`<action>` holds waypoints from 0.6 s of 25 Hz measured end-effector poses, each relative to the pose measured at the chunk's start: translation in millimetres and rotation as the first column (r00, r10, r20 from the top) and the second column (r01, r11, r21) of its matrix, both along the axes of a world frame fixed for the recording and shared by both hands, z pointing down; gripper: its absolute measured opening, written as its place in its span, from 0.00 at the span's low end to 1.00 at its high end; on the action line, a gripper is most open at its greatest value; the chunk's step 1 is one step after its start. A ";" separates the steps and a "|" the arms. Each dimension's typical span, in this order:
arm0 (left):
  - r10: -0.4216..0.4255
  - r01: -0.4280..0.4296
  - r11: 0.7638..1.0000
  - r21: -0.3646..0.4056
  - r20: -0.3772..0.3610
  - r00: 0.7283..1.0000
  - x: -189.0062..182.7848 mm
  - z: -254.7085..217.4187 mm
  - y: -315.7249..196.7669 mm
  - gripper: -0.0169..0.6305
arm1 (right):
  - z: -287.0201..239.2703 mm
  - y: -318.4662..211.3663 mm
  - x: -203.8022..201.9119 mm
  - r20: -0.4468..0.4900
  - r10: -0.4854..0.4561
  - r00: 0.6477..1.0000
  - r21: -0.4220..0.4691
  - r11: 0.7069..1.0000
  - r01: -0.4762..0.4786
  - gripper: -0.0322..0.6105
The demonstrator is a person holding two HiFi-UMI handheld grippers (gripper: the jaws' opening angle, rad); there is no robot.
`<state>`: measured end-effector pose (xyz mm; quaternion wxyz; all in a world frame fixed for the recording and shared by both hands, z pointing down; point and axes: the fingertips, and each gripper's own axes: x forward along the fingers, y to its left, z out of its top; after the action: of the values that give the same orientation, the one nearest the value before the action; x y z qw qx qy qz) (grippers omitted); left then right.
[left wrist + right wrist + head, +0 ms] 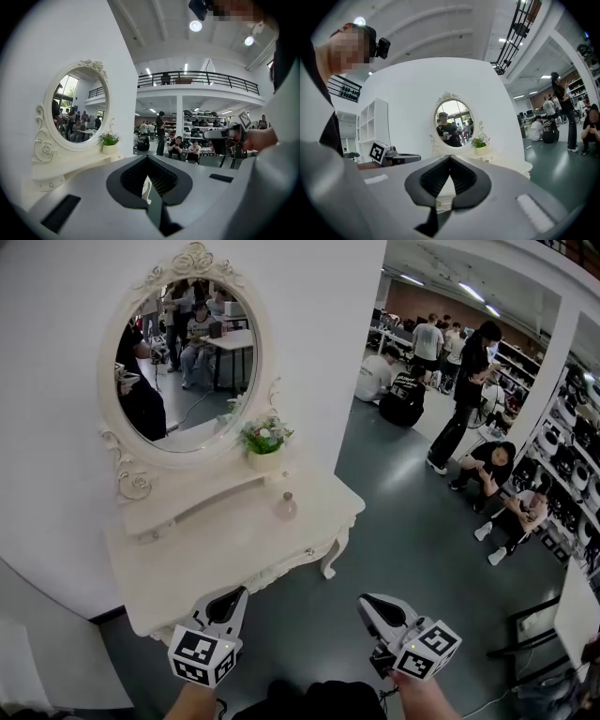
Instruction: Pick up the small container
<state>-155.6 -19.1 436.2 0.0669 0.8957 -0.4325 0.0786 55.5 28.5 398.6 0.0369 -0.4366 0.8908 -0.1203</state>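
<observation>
The small container (286,507), a round pinkish glass bottle, stands on the white dressing table (202,563) near its right end, in front of the shelf under the mirror. My left gripper (232,594) hangs low in the head view, just off the table's front edge, with its jaws together and nothing in them. My right gripper (367,602) is further right over the grey floor, also shut and empty. In the left gripper view the jaws (148,157) meet at their tips; in the right gripper view the jaws (450,157) do too. I cannot pick out the container in either gripper view.
An oval mirror (183,352) in a carved white frame rises behind the table. A small potted plant (264,451) sits on the raised shelf above the container. Several people (487,465) sit and stand on the floor at right. A dark chair (539,629) stands at lower right.
</observation>
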 end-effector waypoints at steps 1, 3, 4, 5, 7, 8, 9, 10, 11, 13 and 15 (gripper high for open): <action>0.000 0.000 1.000 -0.001 -0.002 1.000 0.2 0.9 -4.7 0.03 | -0.2 -5.3 -1.4 0.000 -0.005 1.000 0.002 1.000 0.005 0.07; -0.001 0.001 1.000 -0.005 -0.010 1.000 1.6 3.4 -15.0 0.03 | 0.6 -17.4 -3.2 0.000 -0.016 1.000 0.005 1.000 0.016 0.07; -0.001 0.001 1.000 -0.009 -0.014 1.000 2.9 4.9 -20.5 0.03 | 0.9 -23.9 -3.5 0.003 -0.021 1.000 0.005 1.000 0.021 0.07; -0.001 0.001 1.000 -0.014 -0.016 1.000 4.9 6.5 -26.1 0.03 | 1.2 -30.5 -3.4 0.007 -0.026 1.000 0.005 1.000 0.026 0.07; 0.000 0.000 1.000 -0.023 -0.014 1.000 10.1 9.8 -39.1 0.03 | 2.0 -45.1 -2.1 0.017 -0.037 0.999 0.004 0.999 0.037 0.07; -0.002 0.001 1.000 -0.028 -0.011 1.000 13.0 11.7 -46.9 0.03 | 2.5 -53.7 -1.0 0.025 -0.044 0.999 0.003 0.999 0.044 0.07; -0.004 0.004 0.999 -0.033 -0.008 1.000 15.7 13.7 -55.6 0.03 | 3.2 -62.9 0.1 0.034 -0.051 0.998 0.002 0.999 0.051 0.07; -0.008 0.007 0.999 -0.038 -0.006 1.000 18.5 15.8 -65.3 0.03 | 3.8 -72.6 1.6 0.044 -0.059 0.997 0.001 0.998 0.060 0.07; -0.012 0.012 0.999 -0.043 -0.005 1.000 21.8 17.8 -75.6 0.03 | 4.3 -83.0 3.8 0.052 -0.068 0.996 0.001 0.998 0.069 0.07; -0.019 0.019 0.999 -0.048 -0.002 1.000 31.3 21.2 -97.3 0.03 | 5.8 -105.6 11.7 0.061 -0.084 0.995 0.002 0.996 0.084 0.07; -0.023 0.023 0.999 -0.048 0.003 1.000 45.0 22.8 -119.3 0.03 | 7.5 -129.8 23.9 0.071 -0.096 0.993 0.004 0.995 0.096 0.07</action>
<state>-110.7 -138.4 459.0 0.0887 0.8886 -0.4410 0.0894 79.3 -101.4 406.1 0.0626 -0.3885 0.9090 -0.1372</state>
